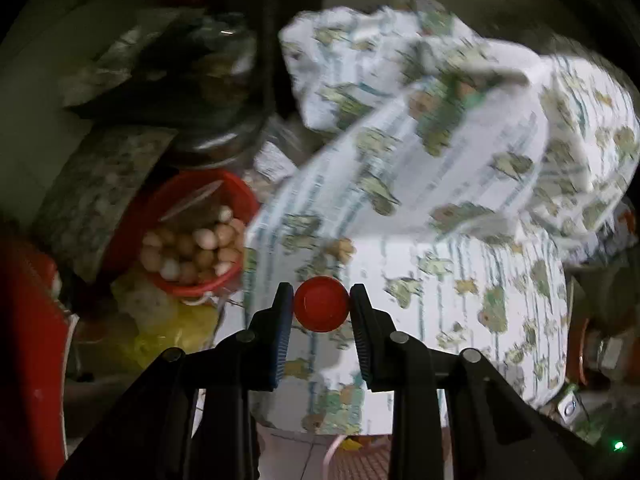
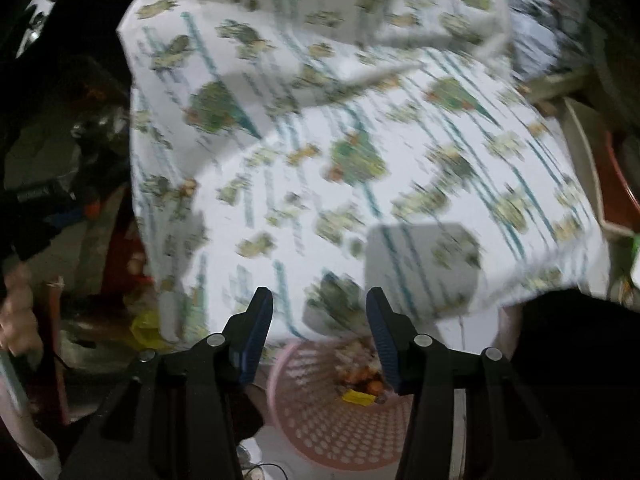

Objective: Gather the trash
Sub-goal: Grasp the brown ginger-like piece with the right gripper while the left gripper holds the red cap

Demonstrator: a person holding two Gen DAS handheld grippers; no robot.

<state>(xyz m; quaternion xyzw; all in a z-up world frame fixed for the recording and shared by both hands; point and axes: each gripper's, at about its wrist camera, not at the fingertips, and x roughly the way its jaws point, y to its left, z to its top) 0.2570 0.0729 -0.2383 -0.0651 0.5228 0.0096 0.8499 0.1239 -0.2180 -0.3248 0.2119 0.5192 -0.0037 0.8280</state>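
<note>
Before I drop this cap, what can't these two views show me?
- Pink basket: far rim hidden by patterned cloth in right wrist view; barely visible in left.
- Basket contents: blurred.
- Under the cloth: covered in both views.
- Red cap: underside hidden in left gripper.

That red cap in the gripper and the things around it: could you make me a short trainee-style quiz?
1. True or false: the left gripper holds a red cap.
2. The right gripper is: A) open, holding nothing; B) shut on a spoon.
3. Fill in: below the patterned cloth stands a pink ____ with scraps inside.

Key: 1 true; 2 A; 3 basket.
</note>
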